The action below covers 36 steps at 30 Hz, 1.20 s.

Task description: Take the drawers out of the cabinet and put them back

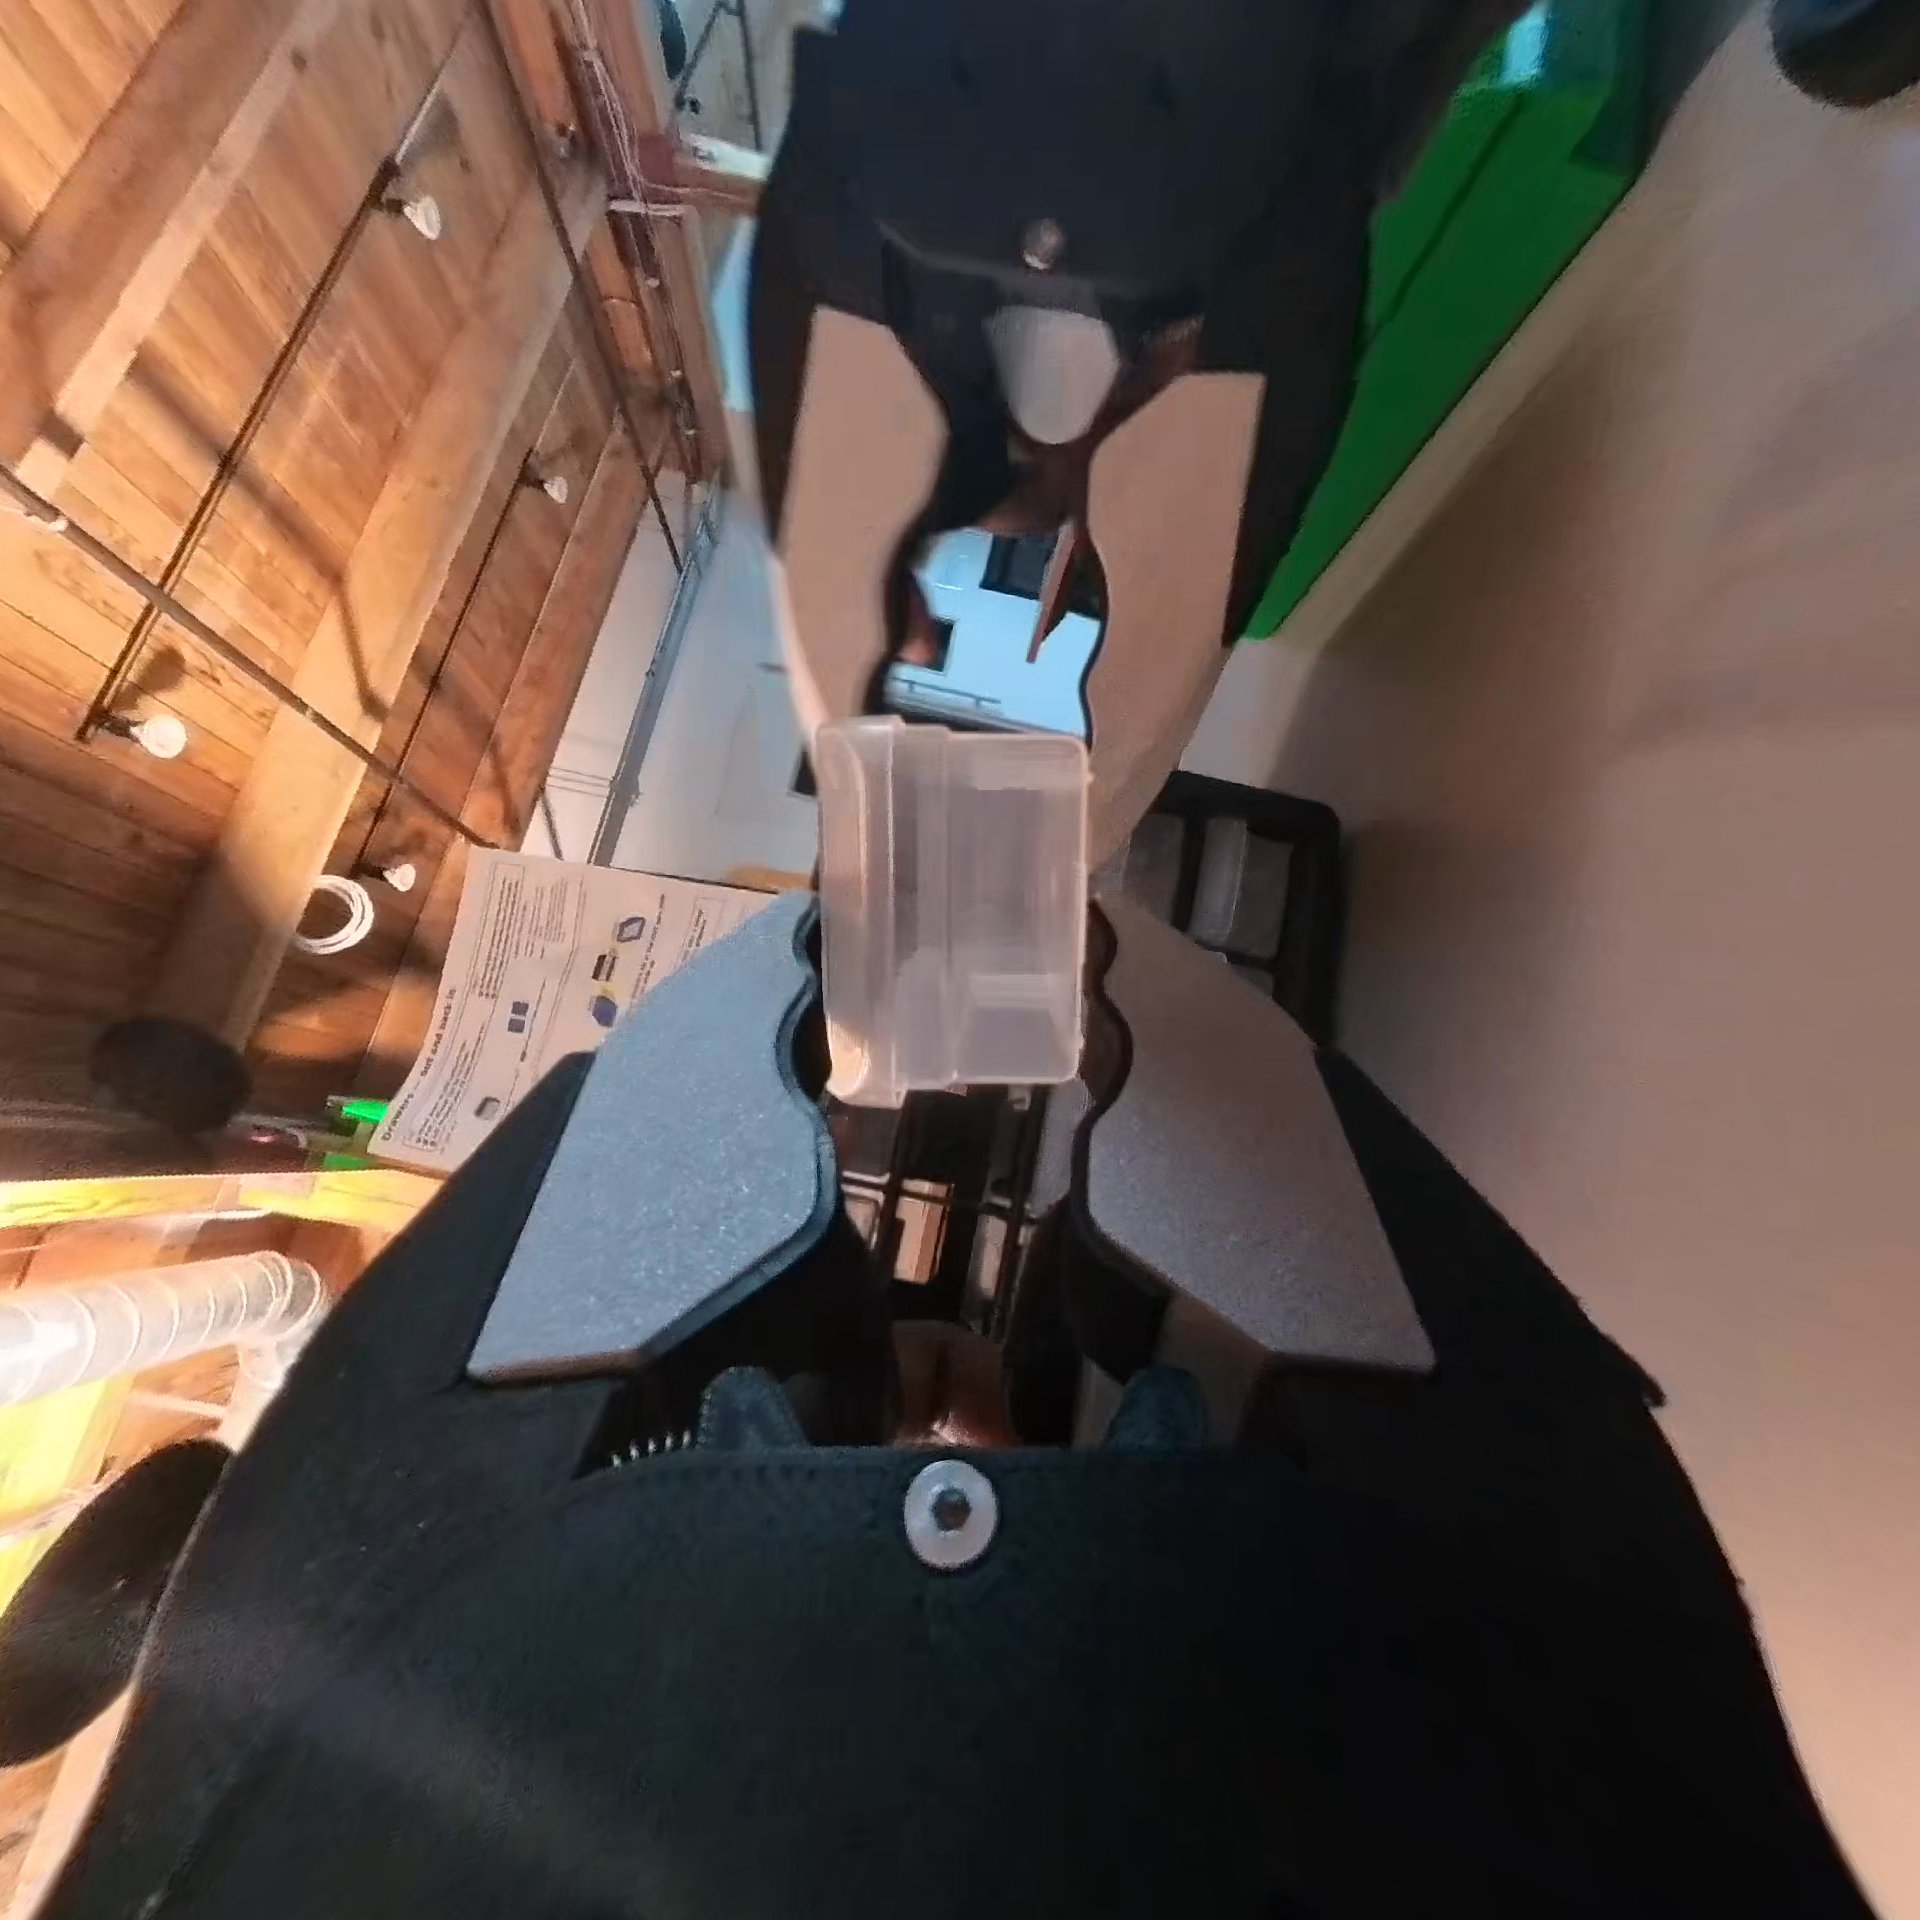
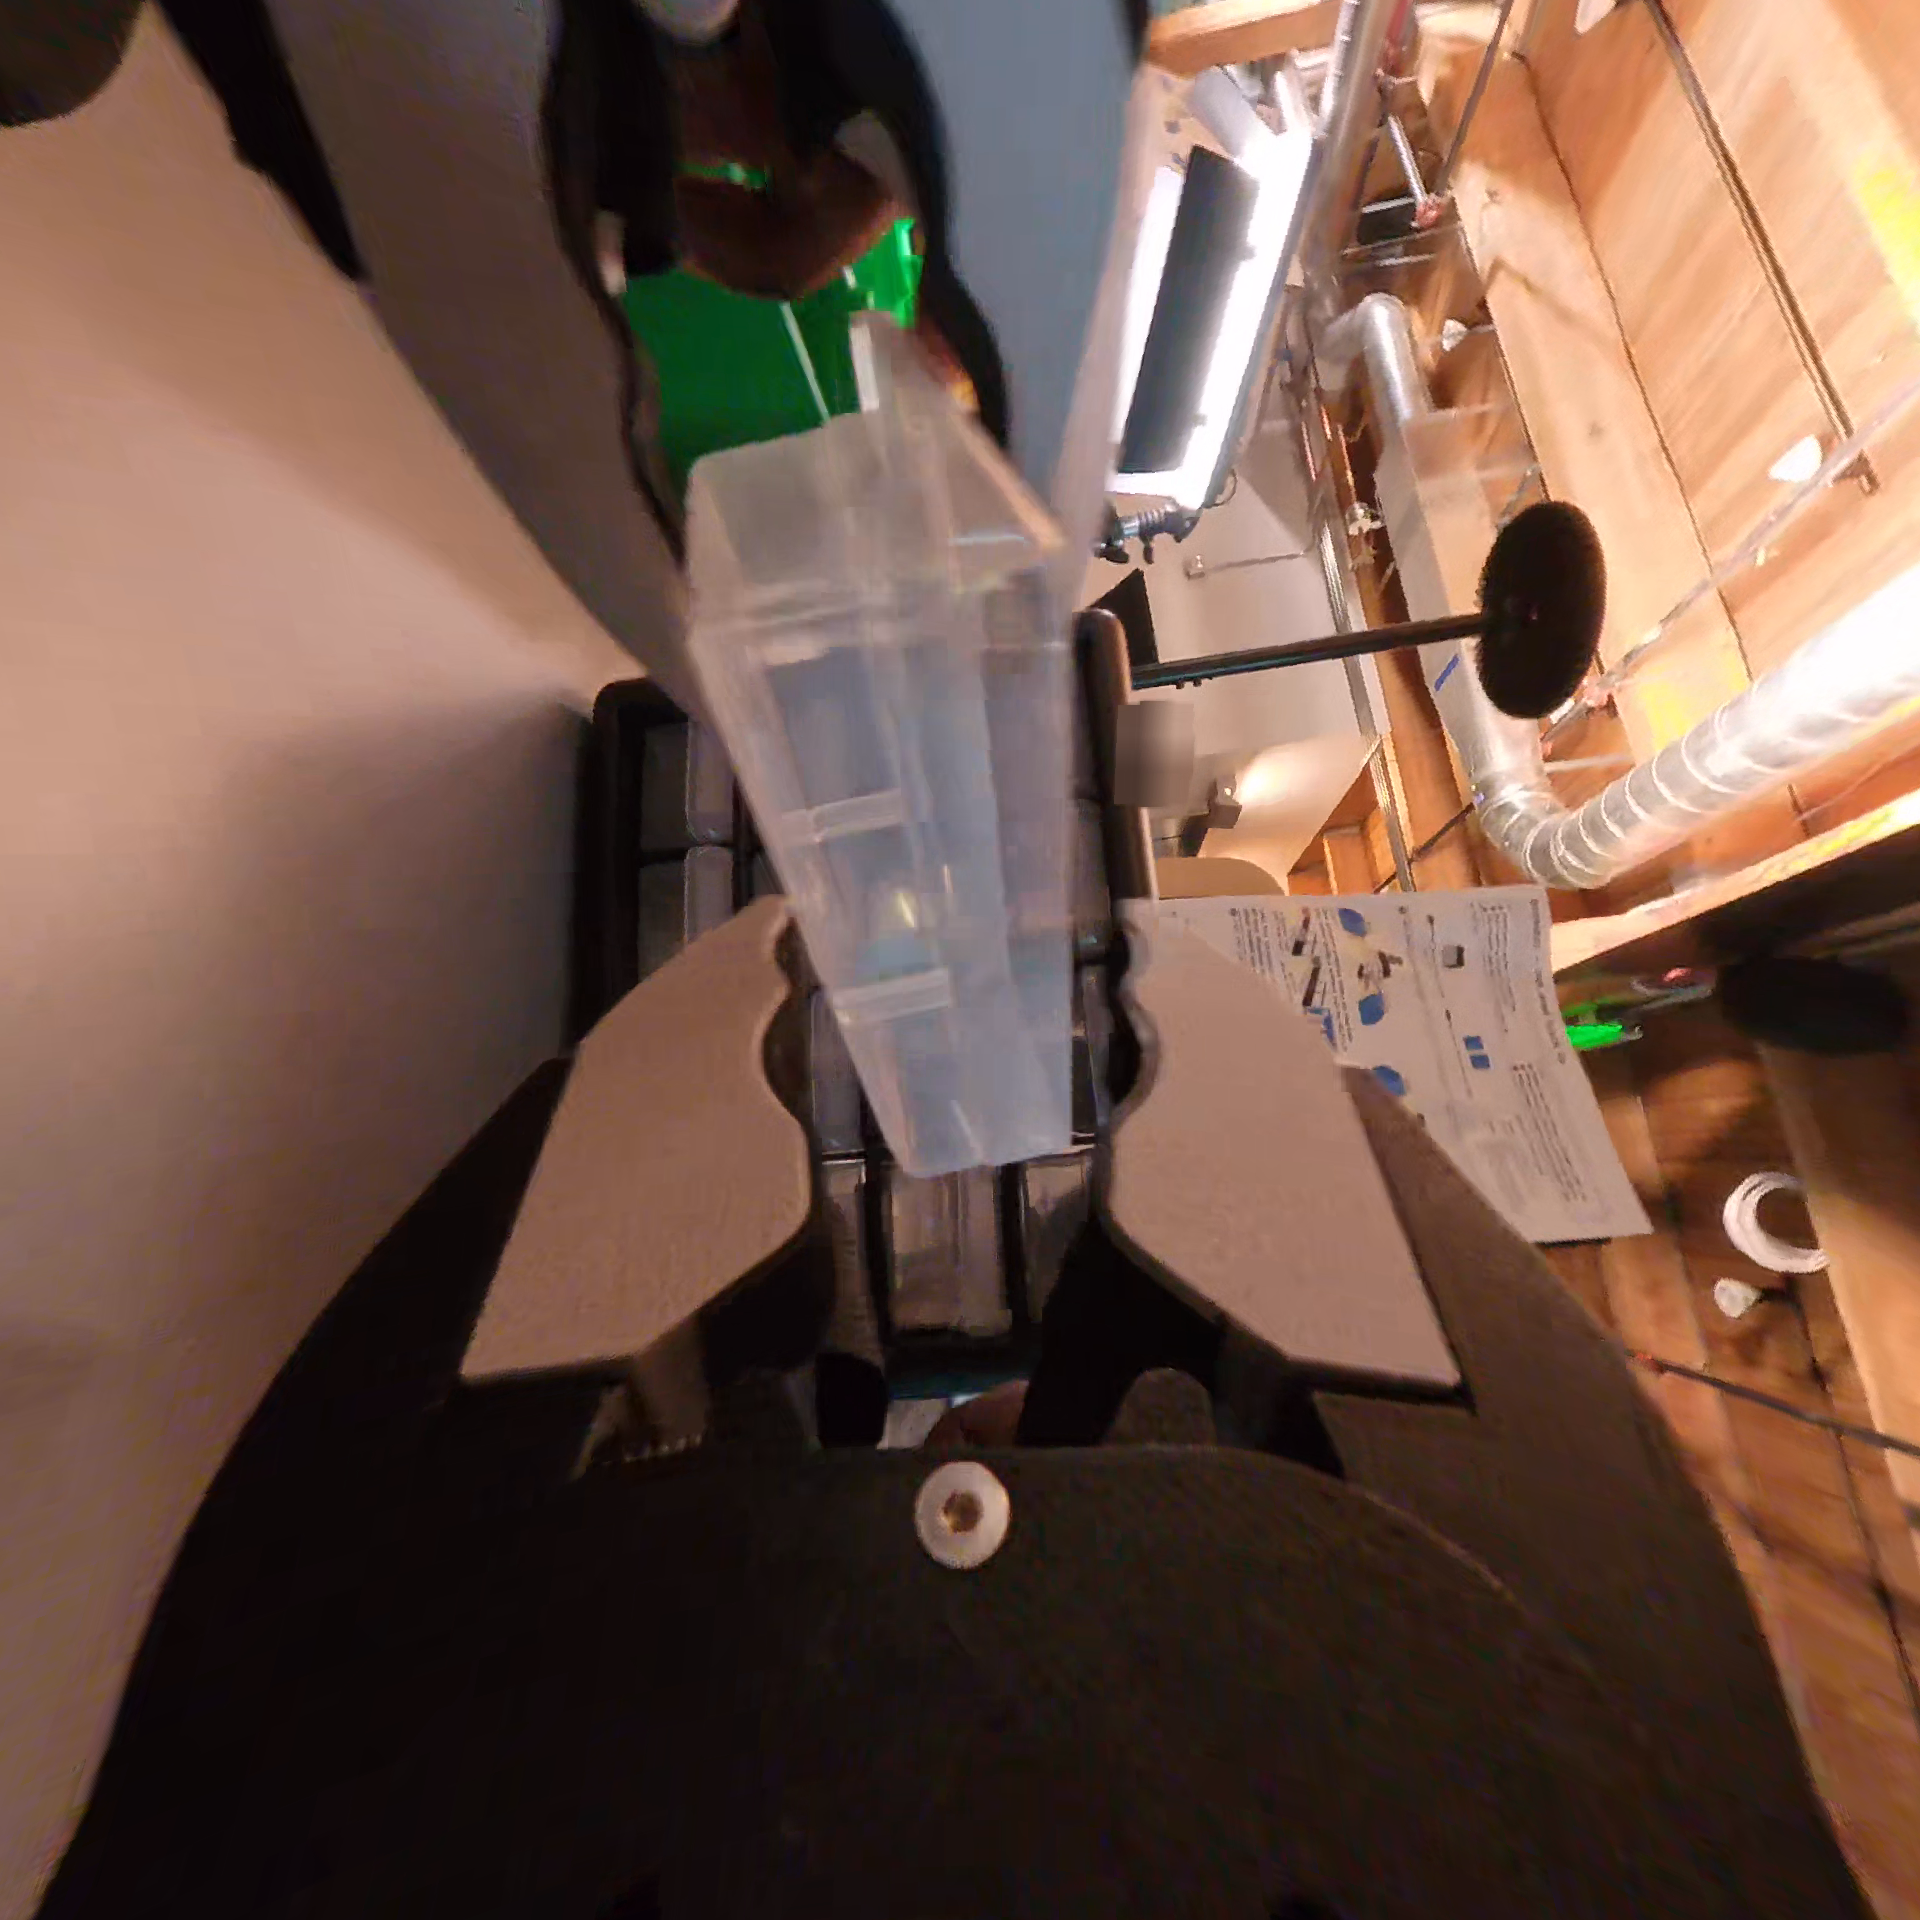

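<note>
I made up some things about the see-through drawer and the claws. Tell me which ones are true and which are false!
1. The drawer is clear plastic. True.
2. The drawer is tucked inside the cabinet. False: it is out of the black cabinet, held up in front of it.
3. The drawer sits between the fingers of the left claw. True.
4. The drawer is bright red. False: it has no colour, and you can see through it.
5. A printed paper sheet shows off to one side. True.
</note>
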Each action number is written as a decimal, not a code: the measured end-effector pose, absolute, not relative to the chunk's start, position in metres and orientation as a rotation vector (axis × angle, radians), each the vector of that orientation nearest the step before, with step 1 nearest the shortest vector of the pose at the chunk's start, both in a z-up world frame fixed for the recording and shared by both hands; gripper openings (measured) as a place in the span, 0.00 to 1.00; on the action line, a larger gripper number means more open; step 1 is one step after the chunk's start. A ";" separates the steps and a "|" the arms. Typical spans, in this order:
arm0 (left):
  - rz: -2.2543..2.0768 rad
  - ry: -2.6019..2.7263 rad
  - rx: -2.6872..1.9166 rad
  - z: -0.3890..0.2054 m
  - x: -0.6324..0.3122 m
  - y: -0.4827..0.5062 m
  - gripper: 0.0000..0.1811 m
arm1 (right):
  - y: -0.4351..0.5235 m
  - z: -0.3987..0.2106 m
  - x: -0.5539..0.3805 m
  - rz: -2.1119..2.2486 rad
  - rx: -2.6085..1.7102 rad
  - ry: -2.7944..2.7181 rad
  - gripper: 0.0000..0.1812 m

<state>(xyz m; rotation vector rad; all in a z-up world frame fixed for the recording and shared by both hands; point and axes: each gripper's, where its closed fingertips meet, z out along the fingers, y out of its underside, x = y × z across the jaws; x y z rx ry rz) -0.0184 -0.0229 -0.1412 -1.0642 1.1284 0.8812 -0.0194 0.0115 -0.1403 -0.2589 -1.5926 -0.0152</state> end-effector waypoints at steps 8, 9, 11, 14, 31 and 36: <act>0.274 0.511 -1.232 -0.118 -0.025 -0.023 0.48 | 0.037 -0.116 -0.009 -0.155 -0.327 -1.335 0.25; 0.112 0.397 -1.257 -0.115 -0.023 -0.023 0.51 | 0.039 -0.111 -0.007 -0.152 -0.347 -1.292 0.25; -0.100 0.224 -1.285 -0.113 -0.021 -0.020 0.52 | 0.038 -0.107 -0.006 -0.160 -0.371 -1.246 0.25; -0.123 0.166 -1.291 -0.112 -0.016 -0.014 0.49 | 0.030 -0.109 -0.010 -0.180 -0.374 -1.234 0.25; 0.584 0.535 -1.107 -0.107 -0.049 -0.040 0.36 | -0.006 -0.112 0.015 1.023 -1.116 -1.455 0.29; 1.223 0.898 -0.919 -0.114 -0.035 -0.025 0.36 | -0.010 -0.124 -0.008 1.969 -1.684 -1.103 0.52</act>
